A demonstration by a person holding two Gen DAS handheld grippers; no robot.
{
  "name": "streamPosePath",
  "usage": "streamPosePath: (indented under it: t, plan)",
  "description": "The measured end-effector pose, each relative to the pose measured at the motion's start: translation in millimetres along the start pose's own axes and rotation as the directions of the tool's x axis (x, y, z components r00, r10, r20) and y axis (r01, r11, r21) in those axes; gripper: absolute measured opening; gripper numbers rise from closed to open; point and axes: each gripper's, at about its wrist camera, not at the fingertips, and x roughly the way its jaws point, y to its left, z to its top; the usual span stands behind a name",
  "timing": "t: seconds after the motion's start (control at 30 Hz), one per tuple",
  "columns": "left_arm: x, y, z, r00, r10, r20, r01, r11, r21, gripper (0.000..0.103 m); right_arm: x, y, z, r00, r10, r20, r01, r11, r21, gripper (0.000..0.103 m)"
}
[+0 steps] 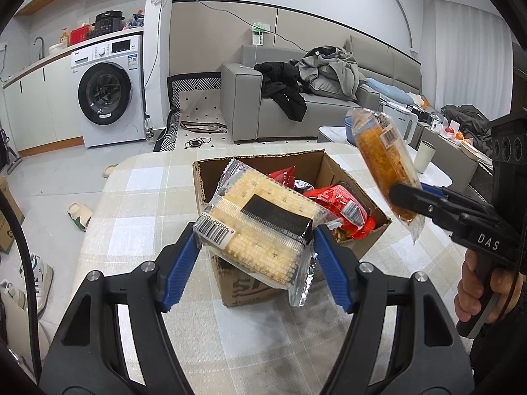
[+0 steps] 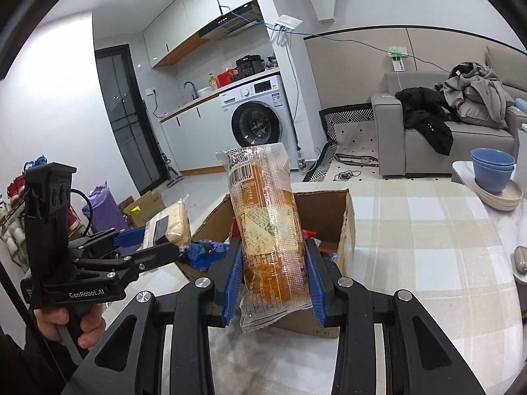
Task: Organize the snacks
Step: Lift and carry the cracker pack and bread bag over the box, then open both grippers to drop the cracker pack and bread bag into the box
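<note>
An open cardboard box (image 1: 332, 164) stands on the checked tablecloth (image 1: 148, 191), with red snack packets (image 1: 342, 207) inside. My left gripper (image 1: 257, 250) is shut on a clear pack of pale crackers (image 1: 263, 230), held above the box's near side. To the right, my right gripper (image 1: 406, 199) is shut on the lower end of a long orange bread pack (image 1: 382, 154). In the right wrist view the bread pack (image 2: 268, 230) stands upright between the blue pads of my right gripper (image 2: 273, 279), over the box (image 2: 329, 217). My left gripper (image 2: 154, 243) with the cracker pack (image 2: 176, 223) is at left.
Stacked blue bowls (image 2: 492, 171) on a beige plate sit at the table's far right. A white cup (image 1: 425, 156) and a kettle stand beyond the box. Past the table are a grey sofa (image 1: 296, 112) with clothes, a washing machine (image 1: 105, 89), and slippers on the floor.
</note>
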Motion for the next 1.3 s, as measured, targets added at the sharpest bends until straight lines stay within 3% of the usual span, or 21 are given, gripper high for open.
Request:
streamPosePath:
  t: [0.33,0.67,0.93,1.13,1.3]
  plan:
    - [47.9,9.5,19.5,0.999,0.021,-0.024,-0.021,1.0,-0.003,0.068,16.7,-9.3,11.1,1.0,-0.019,0.018,0.019,0.999,0.034,0.036]
    - [83.2,19.6,22.9,0.998,0.017,-0.054,-0.018,1.0,-0.012,0.068,56.7,-11.6,14.8,0.996,-0.068,-0.05,0.068,0.998,0.015,0.036]
    - [101.9,29.0,20.9,0.998,0.018,-0.064,-0.019,1.0,-0.014,0.068,65.1,-10.0,15.8,0.993,-0.082,-0.079,0.081,0.997,-0.02,0.036]
    - [109.7,35.1,20.5,0.997,0.027,-0.069,-0.028,1.0,-0.003,0.07,65.9,-8.8,19.1,0.995,-0.036,-0.089,0.033,0.999,-0.033,0.036]
    - [115.5,38.6,21.8,0.996,0.038,-0.08,-0.038,0.999,0.006,0.07,70.3,-2.6,21.4,0.993,-0.078,-0.094,0.069,0.993,-0.098,0.036]
